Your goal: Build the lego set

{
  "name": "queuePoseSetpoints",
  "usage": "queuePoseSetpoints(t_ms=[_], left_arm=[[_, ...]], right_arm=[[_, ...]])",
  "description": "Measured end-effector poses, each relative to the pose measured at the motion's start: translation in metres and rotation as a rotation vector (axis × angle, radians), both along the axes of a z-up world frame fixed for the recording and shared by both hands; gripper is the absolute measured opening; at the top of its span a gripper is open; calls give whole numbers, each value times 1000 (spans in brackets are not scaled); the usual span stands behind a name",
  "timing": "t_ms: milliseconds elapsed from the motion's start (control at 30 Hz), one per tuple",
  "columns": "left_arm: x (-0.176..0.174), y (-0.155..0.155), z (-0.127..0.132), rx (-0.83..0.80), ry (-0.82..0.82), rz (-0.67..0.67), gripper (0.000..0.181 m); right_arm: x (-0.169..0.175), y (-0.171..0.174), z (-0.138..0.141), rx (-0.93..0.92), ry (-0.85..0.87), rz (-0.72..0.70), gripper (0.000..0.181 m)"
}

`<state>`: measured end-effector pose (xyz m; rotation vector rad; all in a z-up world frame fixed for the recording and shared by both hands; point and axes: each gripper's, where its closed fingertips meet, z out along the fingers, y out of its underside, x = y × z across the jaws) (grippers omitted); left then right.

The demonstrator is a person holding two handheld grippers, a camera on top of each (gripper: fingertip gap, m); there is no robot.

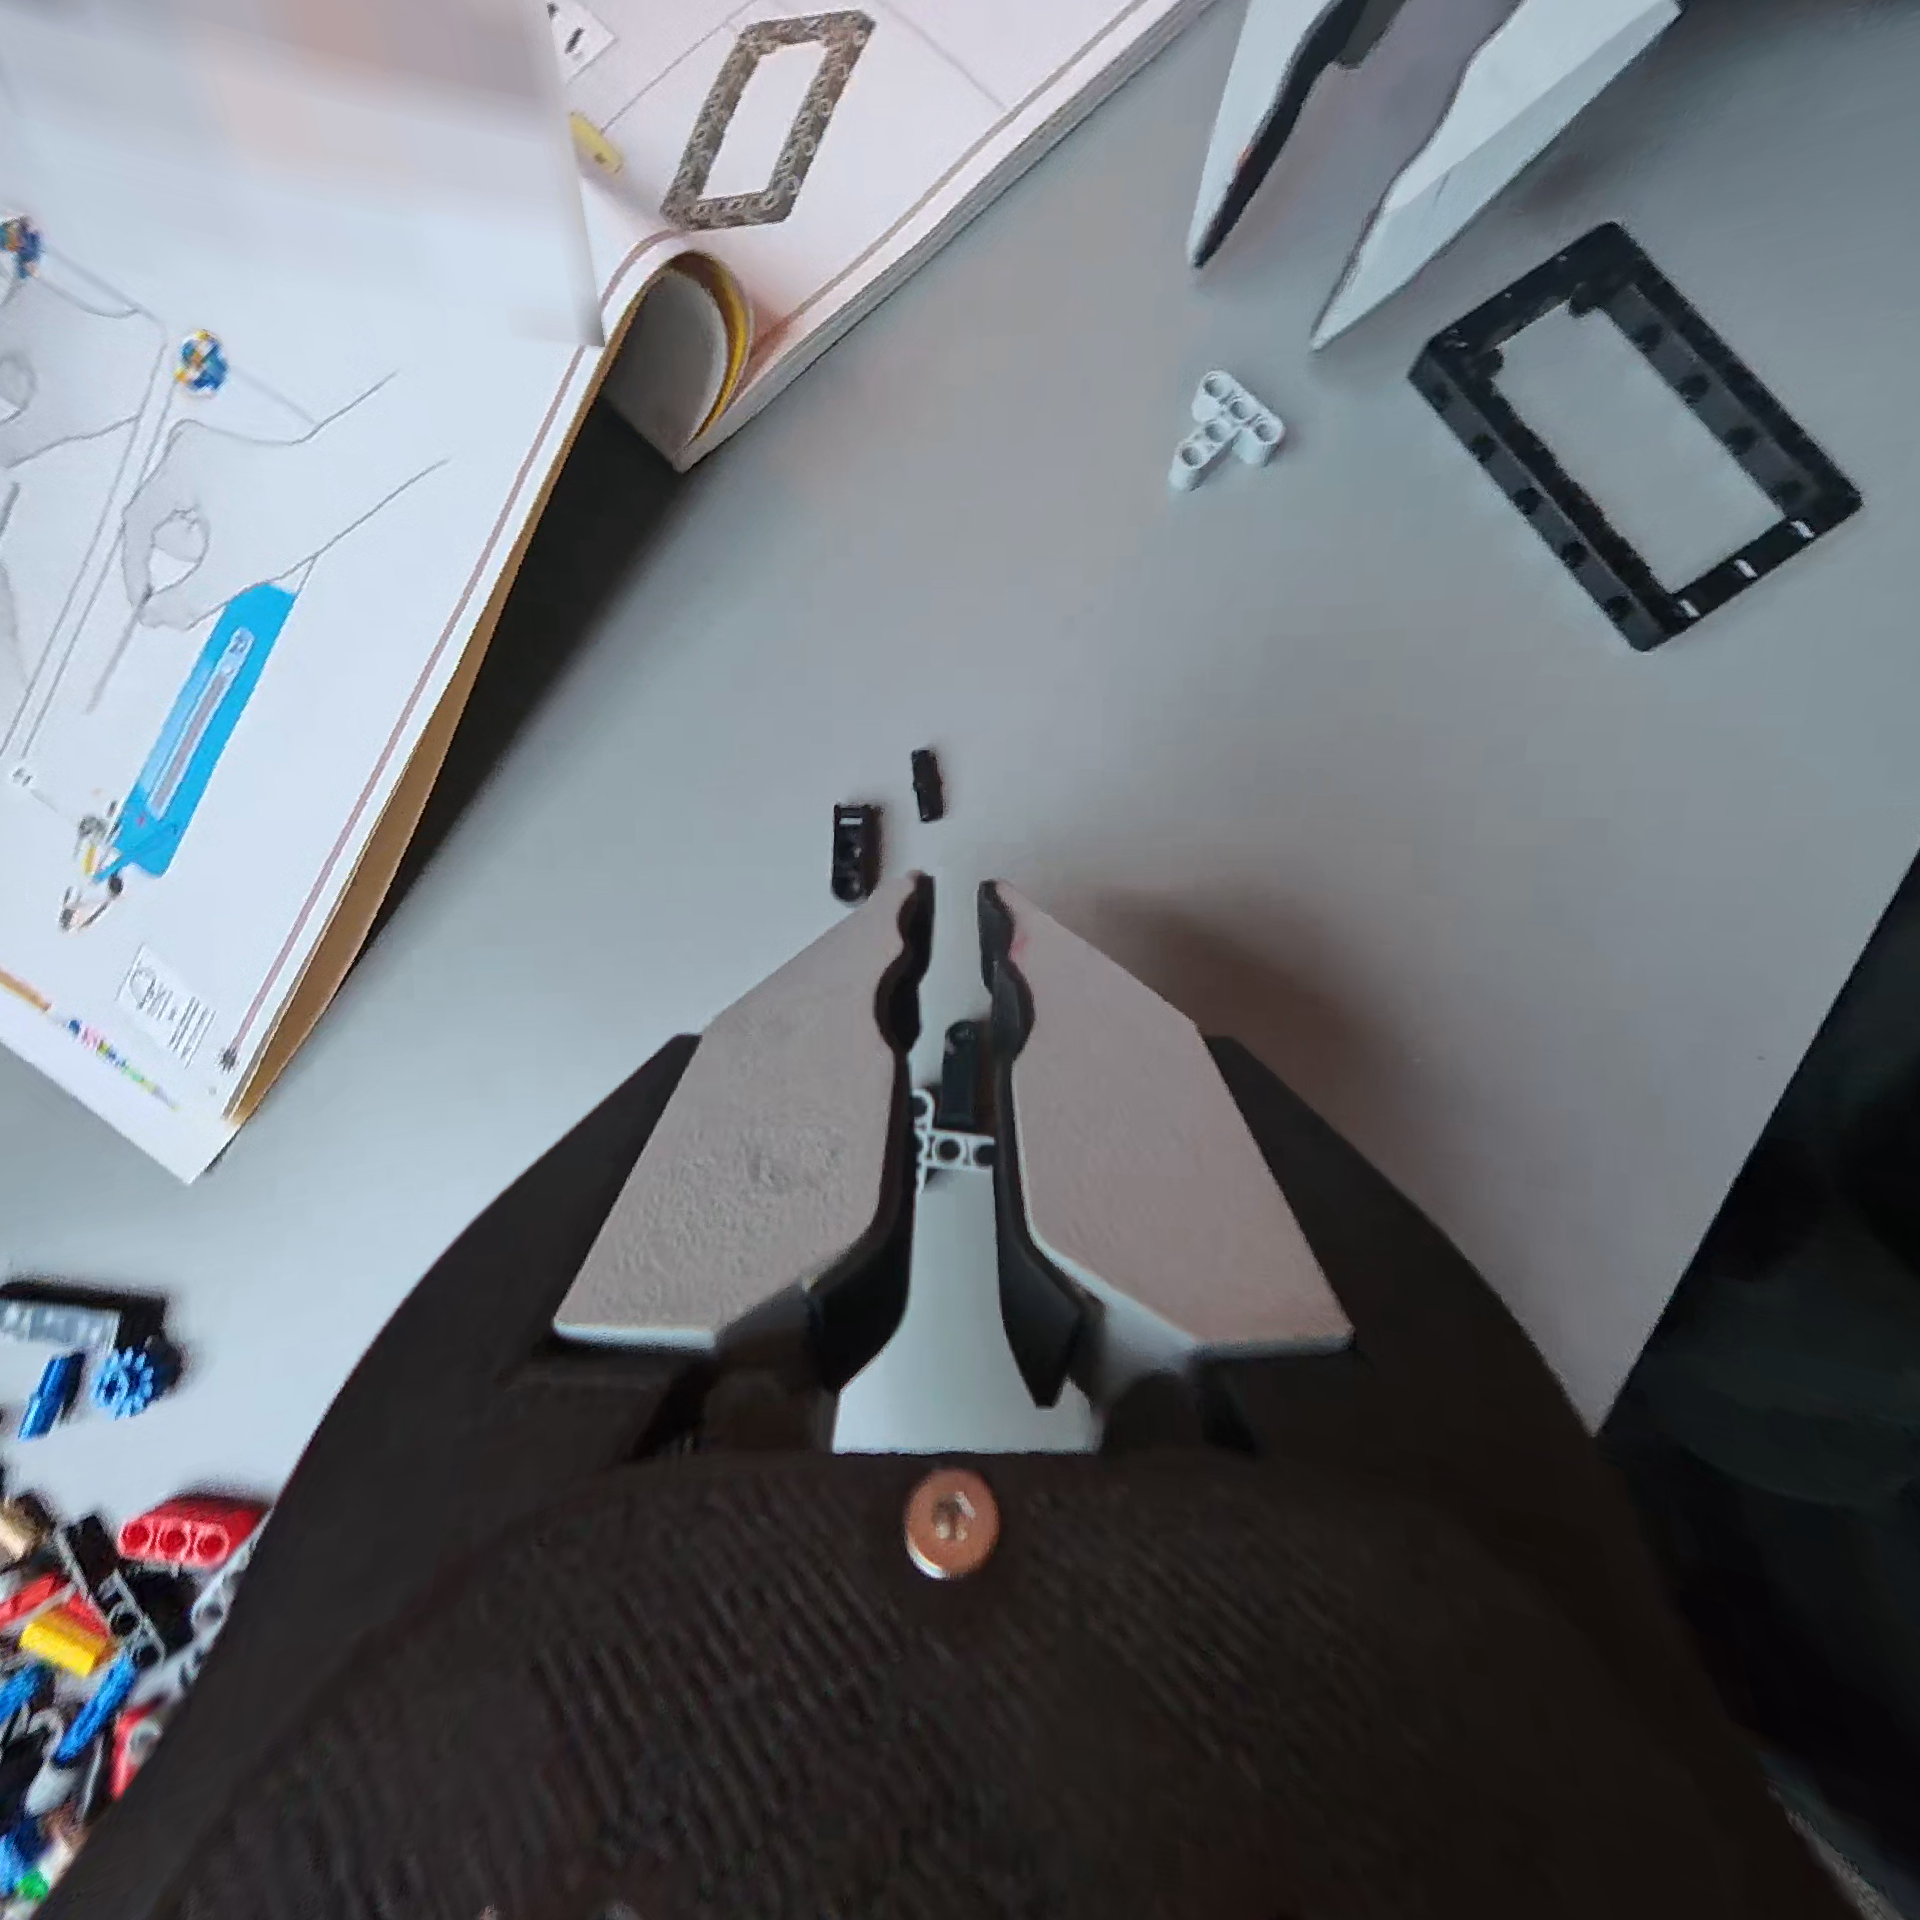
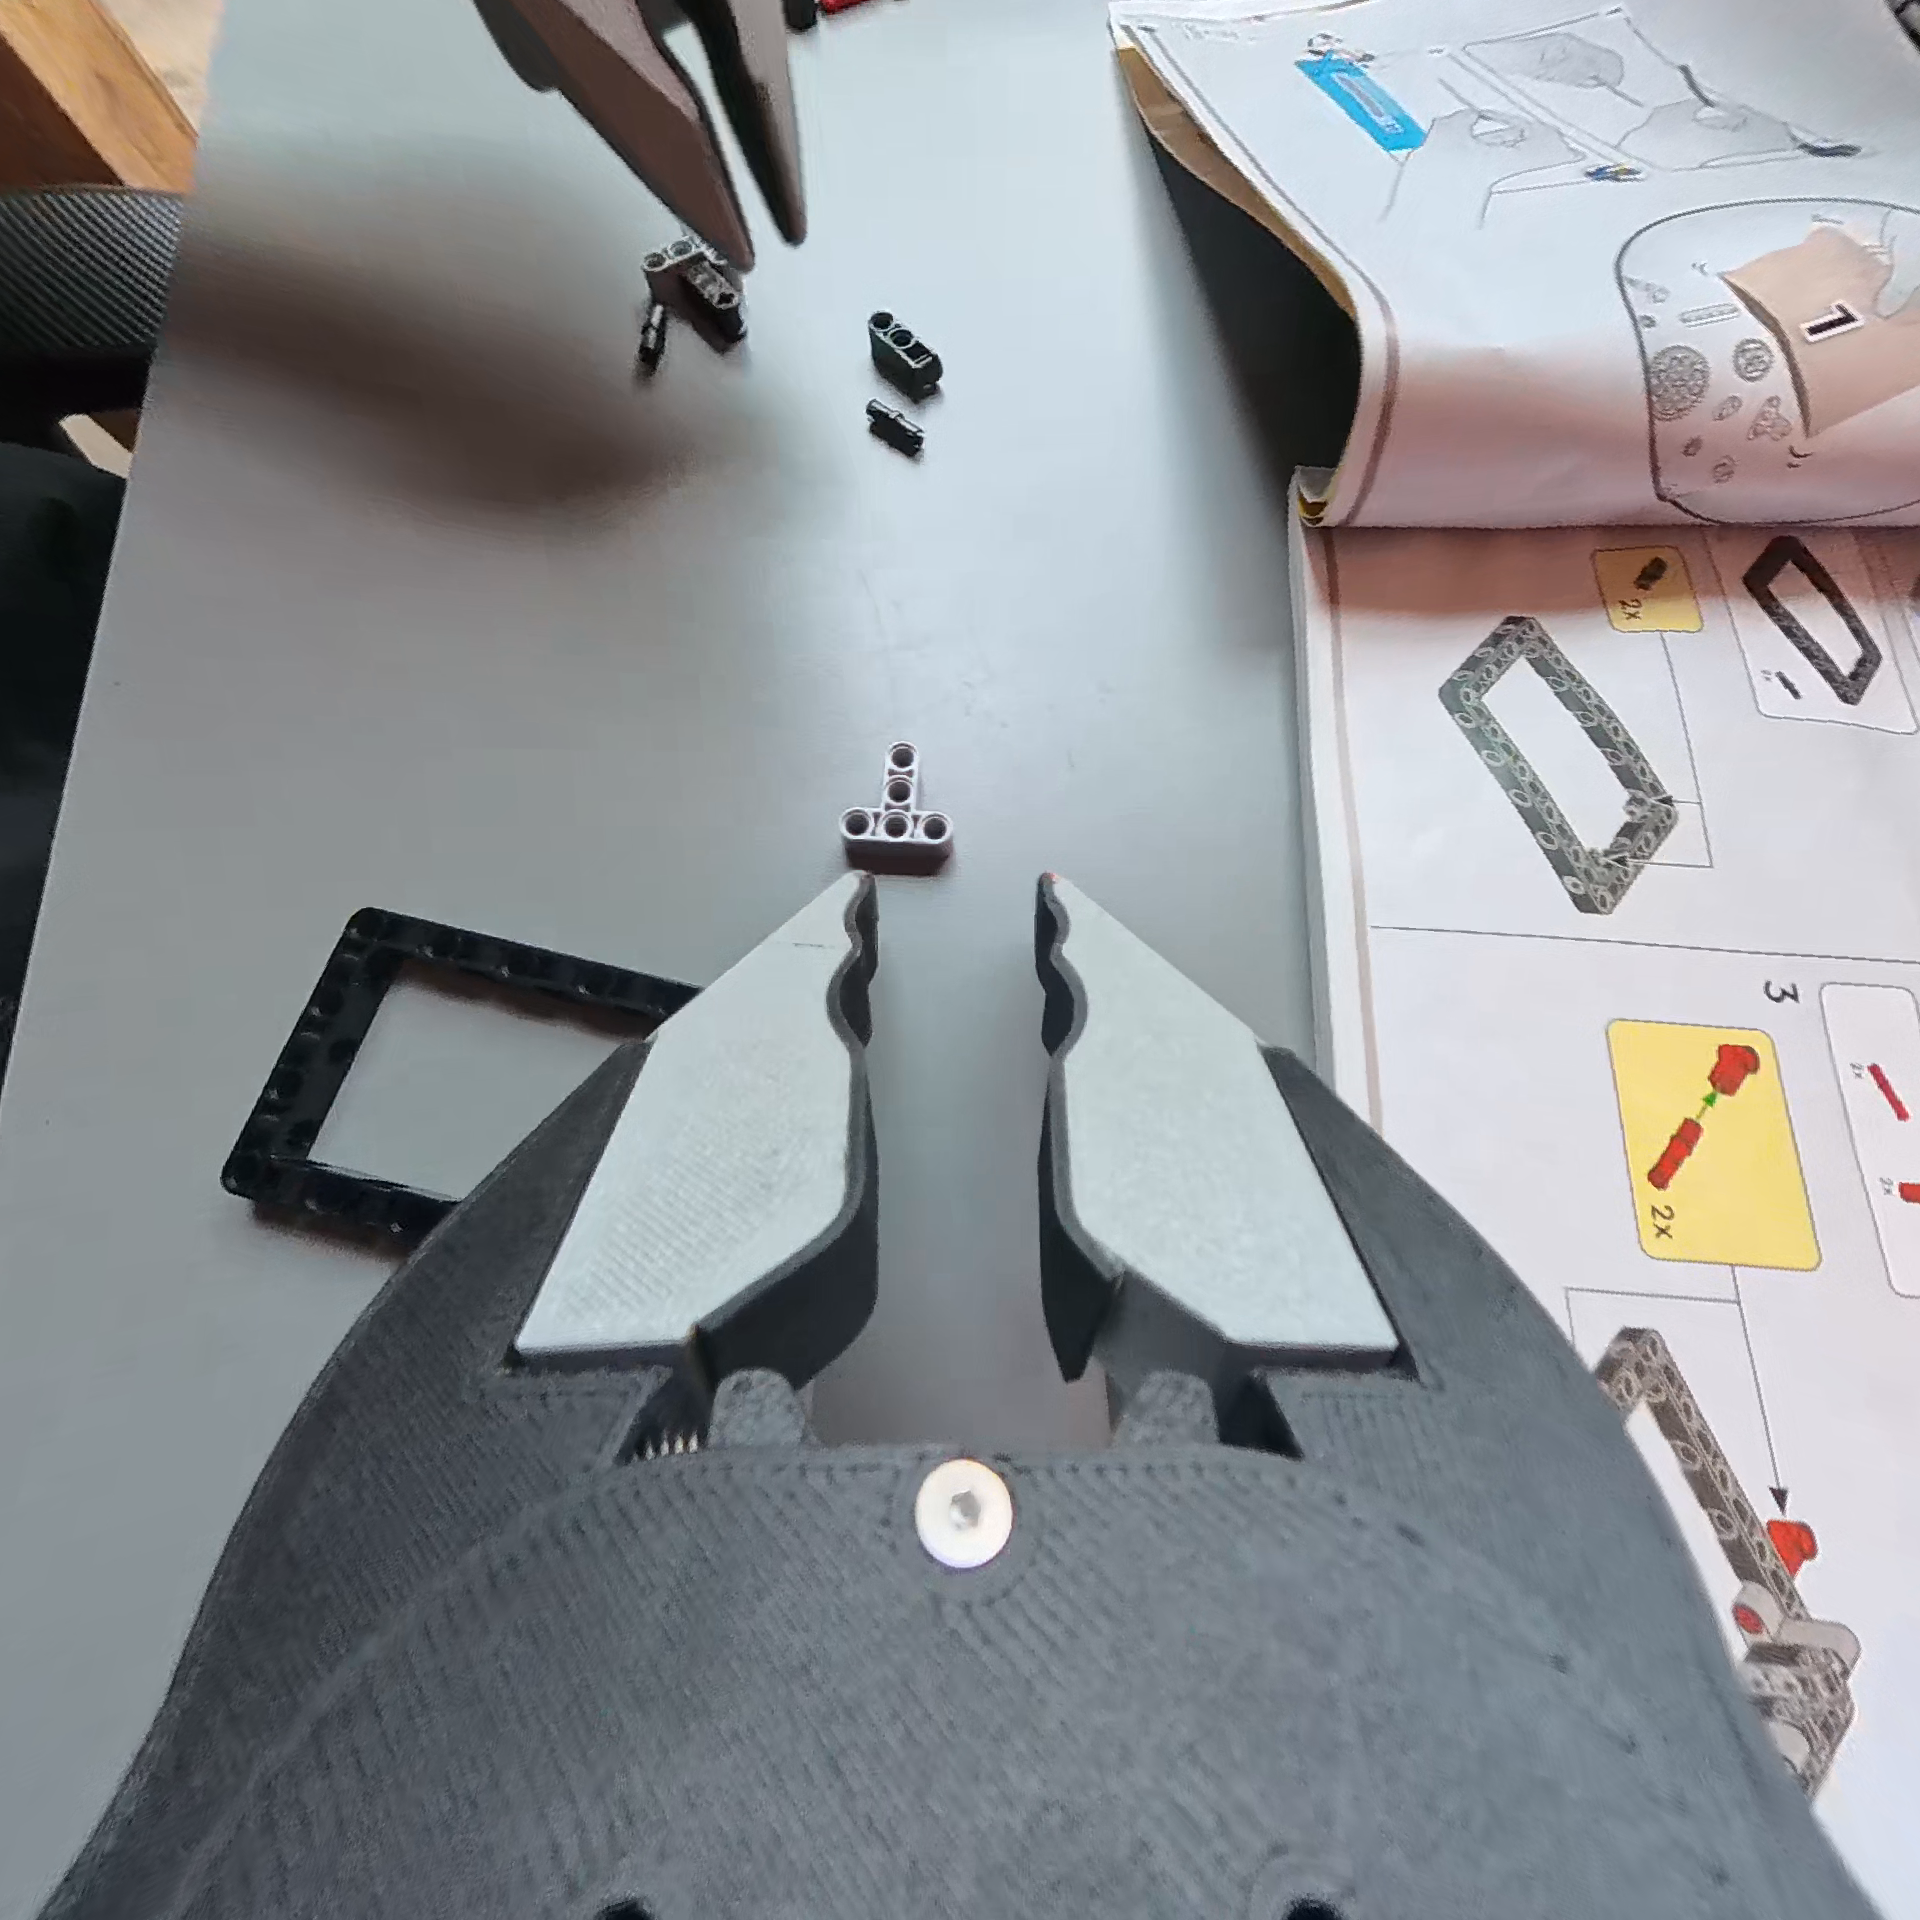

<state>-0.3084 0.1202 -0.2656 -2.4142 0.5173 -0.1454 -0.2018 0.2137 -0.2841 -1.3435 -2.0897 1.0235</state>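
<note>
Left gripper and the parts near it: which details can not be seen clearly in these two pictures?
- Left gripper: its fingers hide the small grey and black assembly below, left wrist view.
- Black frame: one corner covered by the right gripper, right wrist view.
- Loose brick pile: blurred, cut by the edge, left wrist view.

Left gripper [image 1: 954,883]: dark ribbed 3D-printed shell, pale grey wedge fingers [image 1: 769,1132] w/ wavy black inner pads, one brass-toned screw [image 1: 951,1522]. Right gripper [image 2: 956,883]: same build, silver screw [image 2: 963,1509].
</note>
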Motion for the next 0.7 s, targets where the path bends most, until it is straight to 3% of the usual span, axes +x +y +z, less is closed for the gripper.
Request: queuePoseSetpoints(t_ms=[367, 700], left_arm=[[4, 26, -28, -101, 147, -34, 11], [16, 29, -27, -56, 107, -72, 3]], right_arm=[[0, 3, 12, -6, 40, -19, 25], [0, 1, 23, -75, 71, -12, 24]])
